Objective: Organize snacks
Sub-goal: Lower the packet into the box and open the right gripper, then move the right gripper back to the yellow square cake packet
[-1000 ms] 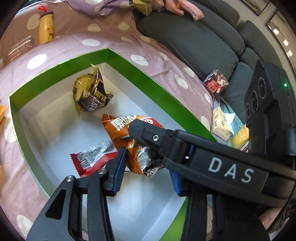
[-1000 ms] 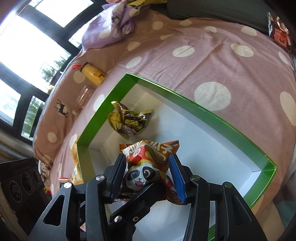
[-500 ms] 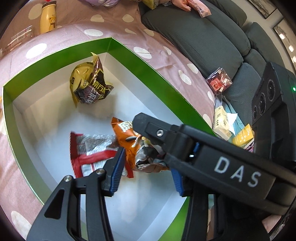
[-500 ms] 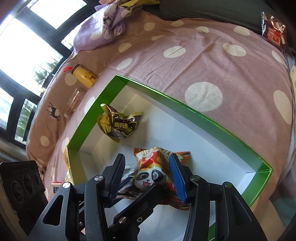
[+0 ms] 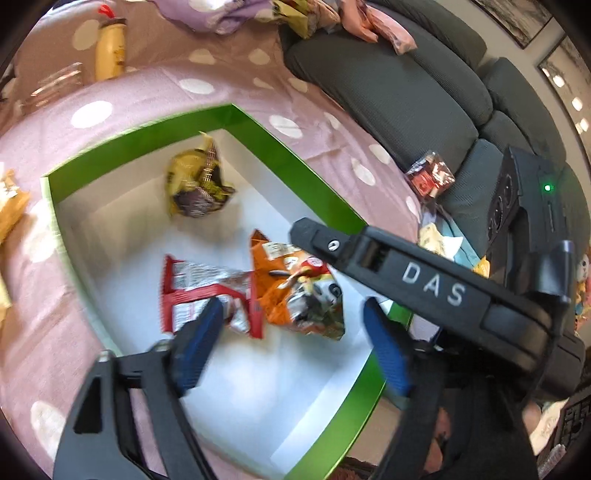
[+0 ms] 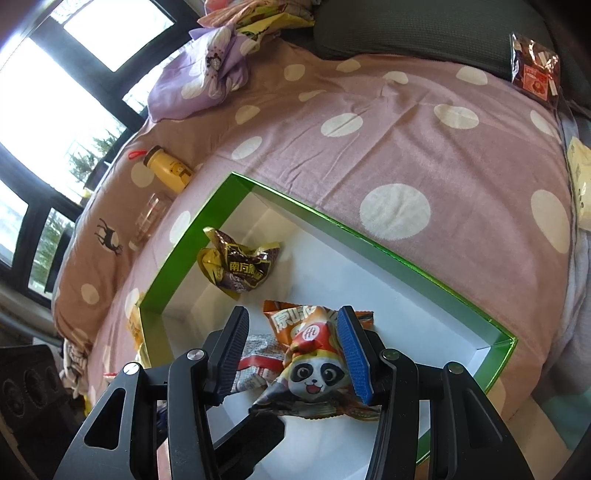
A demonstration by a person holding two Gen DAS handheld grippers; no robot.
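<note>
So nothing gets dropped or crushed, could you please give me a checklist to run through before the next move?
1. Red packet lies inside the box: ok.
2. Left gripper jaws opening, nothing pinched: ok.
3. Panda packet is over the box floor: ok.
4. Right gripper hold on the panda packet: cannot tell; a gap shows beside one finger.
5. All snacks boxed: not ok; a red bag lies on the sofa.
</note>
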